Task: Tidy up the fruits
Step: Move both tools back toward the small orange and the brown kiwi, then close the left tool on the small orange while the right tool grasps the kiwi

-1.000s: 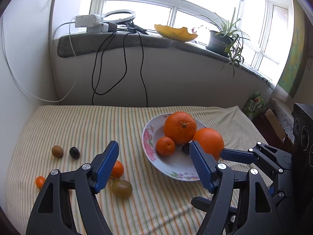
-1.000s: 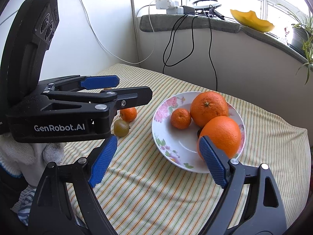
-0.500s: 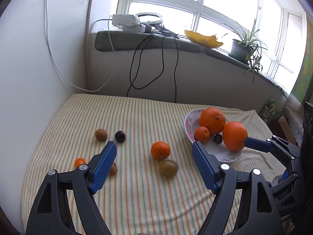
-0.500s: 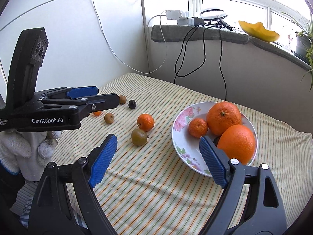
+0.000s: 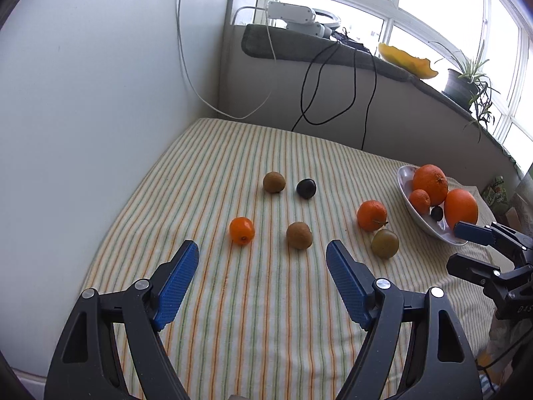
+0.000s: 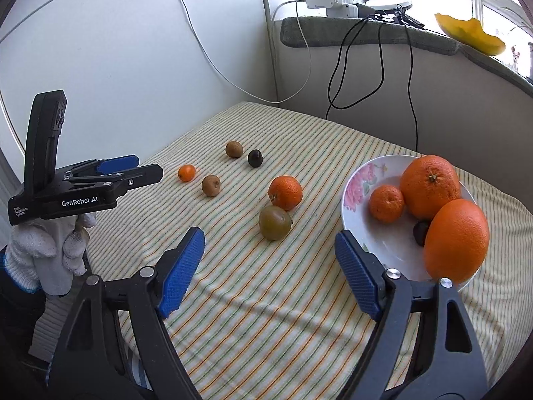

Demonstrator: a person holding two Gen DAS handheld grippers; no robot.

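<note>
A flowered white plate (image 6: 356, 183) holds two large oranges (image 6: 455, 238), a mandarin (image 6: 386, 203) and a dark plum (image 6: 420, 232). Loose on the striped cloth lie a mandarin (image 5: 372, 215), a green-brown fruit (image 5: 385, 243), two brown kiwis (image 5: 299, 235) (image 5: 273, 182), a dark plum (image 5: 306, 188) and a small orange fruit (image 5: 242, 230). My left gripper (image 5: 261, 263) is open and empty, above the cloth just short of the small orange fruit and near kiwi. My right gripper (image 6: 269, 260) is open and empty, near the plate's front-left.
A white wall (image 5: 83, 100) borders the table on the left. A grey sill (image 5: 299, 46) at the back carries cables, a power strip, a yellow dish (image 5: 408, 60) and a potted plant (image 5: 466, 80). The table's front edge lies under both grippers.
Both grippers have pulled back and swung left, away from the plate. The loose fruits on the left of the cloth have come fully into view. Both stay open.
</note>
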